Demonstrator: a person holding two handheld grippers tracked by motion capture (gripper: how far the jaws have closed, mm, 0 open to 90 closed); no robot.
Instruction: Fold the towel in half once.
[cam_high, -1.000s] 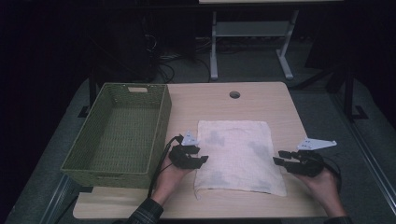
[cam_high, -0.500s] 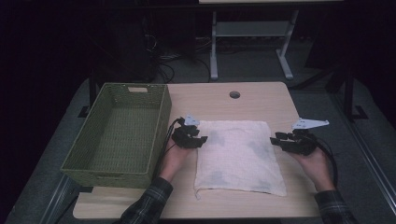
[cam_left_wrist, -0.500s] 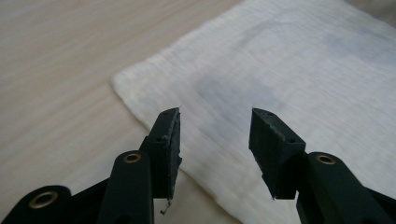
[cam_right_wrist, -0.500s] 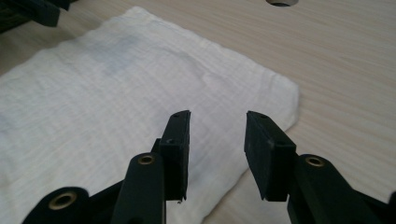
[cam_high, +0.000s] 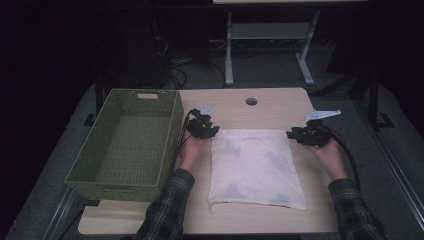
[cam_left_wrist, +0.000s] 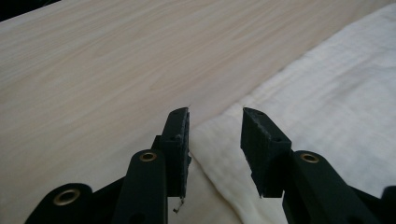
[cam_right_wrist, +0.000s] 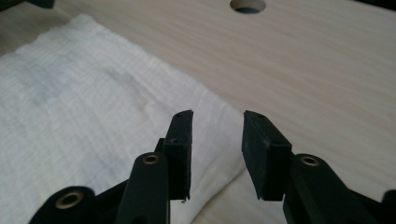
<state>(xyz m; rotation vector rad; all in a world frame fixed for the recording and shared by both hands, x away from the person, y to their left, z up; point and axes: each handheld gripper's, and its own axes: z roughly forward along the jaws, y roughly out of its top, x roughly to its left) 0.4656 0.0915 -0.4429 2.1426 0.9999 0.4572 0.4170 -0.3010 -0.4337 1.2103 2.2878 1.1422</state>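
Tabletop towel (cam_high: 255, 167) between both grippers.

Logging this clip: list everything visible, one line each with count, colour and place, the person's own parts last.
cloth: one, white with faint grey patches, flat on the table's middle
basket: one, green woven, empty, on the table's left end
table: one, light wood, round hole near its far edge
frame: one, white metal, on the floor beyond the table
left hand-held gripper: one, black, open at the cloth's far left corner
right hand-held gripper: one, black, open at the cloth's far right corner
sleeves: two, dark plaid, bottom edge
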